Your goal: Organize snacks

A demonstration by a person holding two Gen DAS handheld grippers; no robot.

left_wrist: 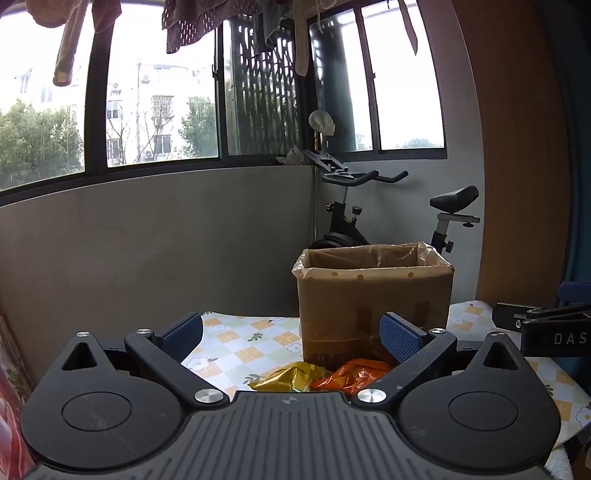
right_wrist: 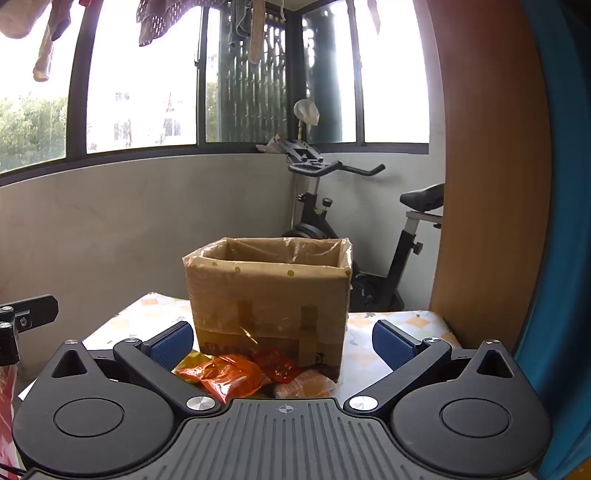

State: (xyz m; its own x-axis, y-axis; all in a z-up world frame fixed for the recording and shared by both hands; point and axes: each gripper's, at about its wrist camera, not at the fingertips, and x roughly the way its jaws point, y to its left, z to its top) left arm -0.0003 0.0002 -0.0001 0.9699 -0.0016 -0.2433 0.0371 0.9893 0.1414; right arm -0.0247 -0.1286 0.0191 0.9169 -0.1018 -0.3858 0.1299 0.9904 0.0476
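On the table (left_wrist: 236,343), covered with a checked cloth printed with small flowers, a cardboard box (left_wrist: 375,295) stands upright toward the far side, open at the top and lined with a clear plastic bag (left_wrist: 373,254) whose edge folds over the rim. Tape strips cross its near face. Right in front of the box, at its base, lies a small heap of snack packets: a yellow packet (left_wrist: 284,380) on the left, an orange packet (left_wrist: 351,374) just beside it to the right, touching it. From the right wrist view the heap shows more: the orange packet (right_wrist: 232,376) in front, a dark red packet (right_wrist: 275,363) behind it against the box (right_wrist: 269,299), and a paler orange packet (right_wrist: 304,386) to the right.

The left gripper (left_wrist: 291,334) is held low and near, its blue-padded fingers spread wide with nothing between them; the yellow and orange packets lie just beyond. The right gripper (right_wrist: 282,341) is likewise spread wide and holds nothing, with the heap lying between and just ahead of its fingers. Each gripper shows at the edge of the other's view, side by side.

Beyond the table are a grey low wall, a dark-framed window (left_wrist: 155,110) with clothes (left_wrist: 192,22) hanging above, and an exercise bike (left_wrist: 399,214) in the far right corner.
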